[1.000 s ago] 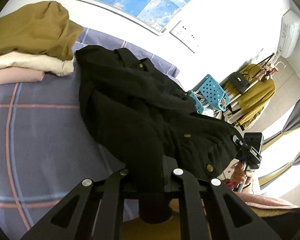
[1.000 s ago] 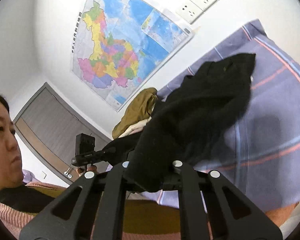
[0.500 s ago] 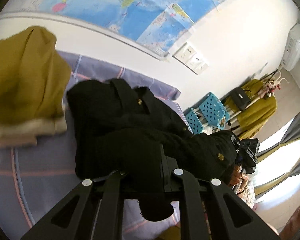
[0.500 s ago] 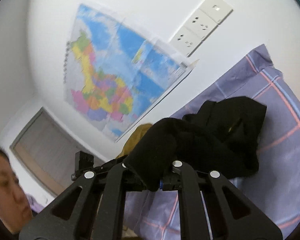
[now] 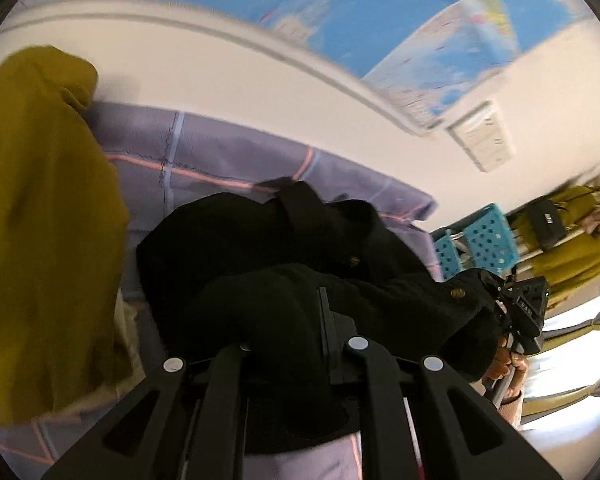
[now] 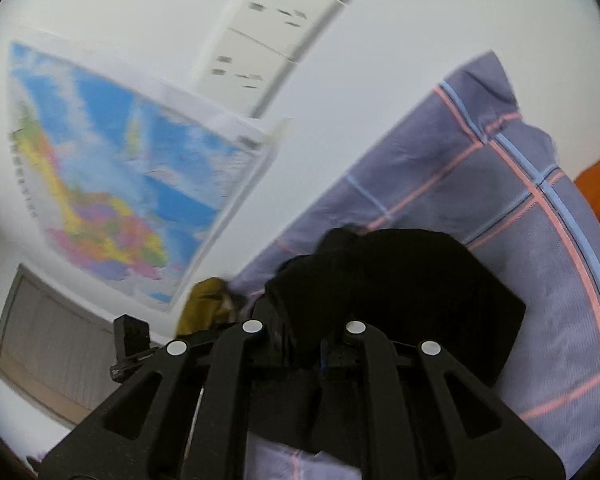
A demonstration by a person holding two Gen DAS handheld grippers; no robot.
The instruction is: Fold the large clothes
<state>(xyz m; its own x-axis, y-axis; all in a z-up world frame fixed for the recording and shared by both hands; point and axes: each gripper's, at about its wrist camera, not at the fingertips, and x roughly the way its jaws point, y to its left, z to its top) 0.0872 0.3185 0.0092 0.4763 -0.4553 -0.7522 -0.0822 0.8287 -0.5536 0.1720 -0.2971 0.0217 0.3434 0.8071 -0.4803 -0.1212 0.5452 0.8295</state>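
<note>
Across the bed (image 5: pixel 236 160), with its purple checked sheet, we see the black jacket (image 5: pixel 300 256) lying bunched, its far part on the sheet and its near hem lifted toward us. Mustard clothes (image 5: pixel 40 220) are piled just beside it on one side; a map (image 6: pixel 112 184) hangs on the wall behind.

Our left gripper (image 5: pixel 296 344) is clamped on a thick fold of the jacket's hem, cloth bulging between its fingers. Our right gripper (image 6: pixel 304 344) likewise pinches the black jacket at the other hem corner.

Step in hand, we judge: carrying the bottom edge over toward the collar, a halving fold. Next move calls for lowering both corners level onto the upper part, keeping the edge taut, then letting go together.
</note>
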